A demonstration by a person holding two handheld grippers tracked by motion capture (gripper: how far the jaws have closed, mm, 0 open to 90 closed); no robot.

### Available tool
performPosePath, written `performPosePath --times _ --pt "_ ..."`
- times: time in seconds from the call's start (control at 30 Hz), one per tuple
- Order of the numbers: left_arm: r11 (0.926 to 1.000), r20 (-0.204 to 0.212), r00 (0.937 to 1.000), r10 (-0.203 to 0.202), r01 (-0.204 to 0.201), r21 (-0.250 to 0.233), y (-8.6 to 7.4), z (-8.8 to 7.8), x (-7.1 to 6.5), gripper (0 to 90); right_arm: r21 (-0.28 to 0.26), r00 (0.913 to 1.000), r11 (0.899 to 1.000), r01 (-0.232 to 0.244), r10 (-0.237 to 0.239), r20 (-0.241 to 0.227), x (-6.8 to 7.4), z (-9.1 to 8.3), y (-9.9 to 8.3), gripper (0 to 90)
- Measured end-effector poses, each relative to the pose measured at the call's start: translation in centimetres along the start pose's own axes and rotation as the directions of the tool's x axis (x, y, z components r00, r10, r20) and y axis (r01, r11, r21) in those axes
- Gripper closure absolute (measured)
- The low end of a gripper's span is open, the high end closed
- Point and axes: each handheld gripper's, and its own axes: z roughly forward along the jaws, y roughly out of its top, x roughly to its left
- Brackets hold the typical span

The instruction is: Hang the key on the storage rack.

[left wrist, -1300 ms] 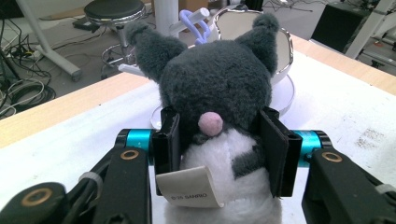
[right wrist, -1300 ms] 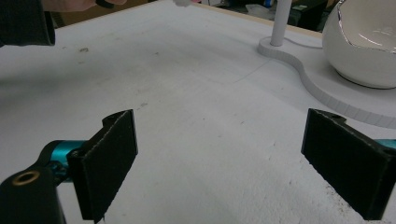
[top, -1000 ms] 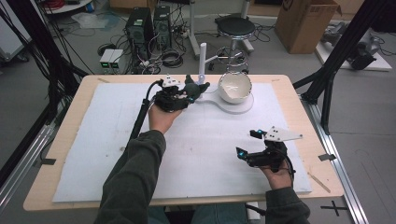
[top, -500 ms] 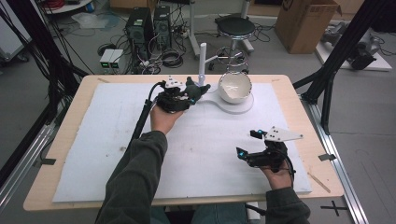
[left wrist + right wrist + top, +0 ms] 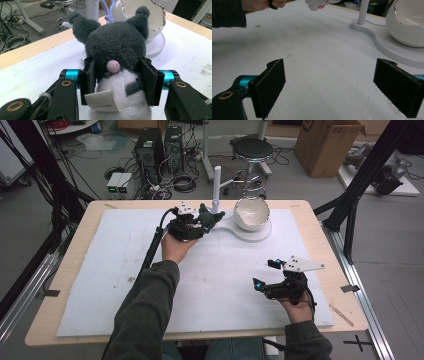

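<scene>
A dark grey plush toy (image 5: 115,42) with pointed ears, a white belly and a pink tail stands between the pads of my left gripper (image 5: 117,80), its back and label toward the camera. The jaws have just been opening, and the pads (image 5: 89,75) still touch its fur on both sides. In the high view the left gripper (image 5: 200,222) holds the plush (image 5: 206,216) at the far middle of the table, next to a white egg-shaped bowl (image 5: 251,213) on a white base (image 5: 235,229) with a post (image 5: 216,187). My right gripper (image 5: 265,273) rests at the near right, open and empty (image 5: 329,85).
A white mat (image 5: 100,270) covers most of the wooden table (image 5: 70,245). In the right gripper view the bowl (image 5: 409,22), its base (image 5: 382,42) and its post (image 5: 363,11) stand ahead to the right. A stool (image 5: 252,150) and a cardboard box (image 5: 325,142) stand on the floor beyond.
</scene>
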Motion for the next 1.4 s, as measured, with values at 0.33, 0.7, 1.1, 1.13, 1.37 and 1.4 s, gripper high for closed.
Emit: performPosePath --times 0.33,0.7,1.1,1.13,1.37,1.4 --pt "1.0 0.006 1.0 -0.004 0.004 0.004 -0.09 0.19 -0.04 50.6 -0.005 1.0 1.0 0.002 -0.002 0.001 0.01 -0.02 -0.06 9.9" --pt "0.9999 0.015 0.9999 -0.009 0.008 0.009 -0.17 0.28 0.01 49.6 -0.002 1.0 1.0 0.001 -0.001 0.0 -0.02 0.02 -0.1 9.9" --pt "0.9997 0.021 0.9998 -0.004 0.004 0.024 -0.29 0.45 0.04 49.2 -0.003 1.0 1.0 0.002 -0.002 -0.001 -0.03 0.04 -0.13 9.9" --pt "0.9997 0.022 0.9998 -0.005 0.005 0.023 -0.28 0.44 0.06 48.7 -0.001 1.0 1.0 -0.004 0.004 0.001 0.0 0.01 -0.14 9.9" --pt "0.9999 0.003 1.0 -0.004 0.004 0.016 -0.17 0.28 0.05 40.5 -0.002 1.0 1.0 -0.003 0.003 -0.001 -0.03 0.0 -0.16 9.9" --pt "0.9999 0.004 1.0 0.0 0.0 0.017 -0.16 0.22 0.08 40.4 -0.003 1.0 1.0 -0.002 0.002 -0.002 -0.05 -0.01 -0.16 9.9"
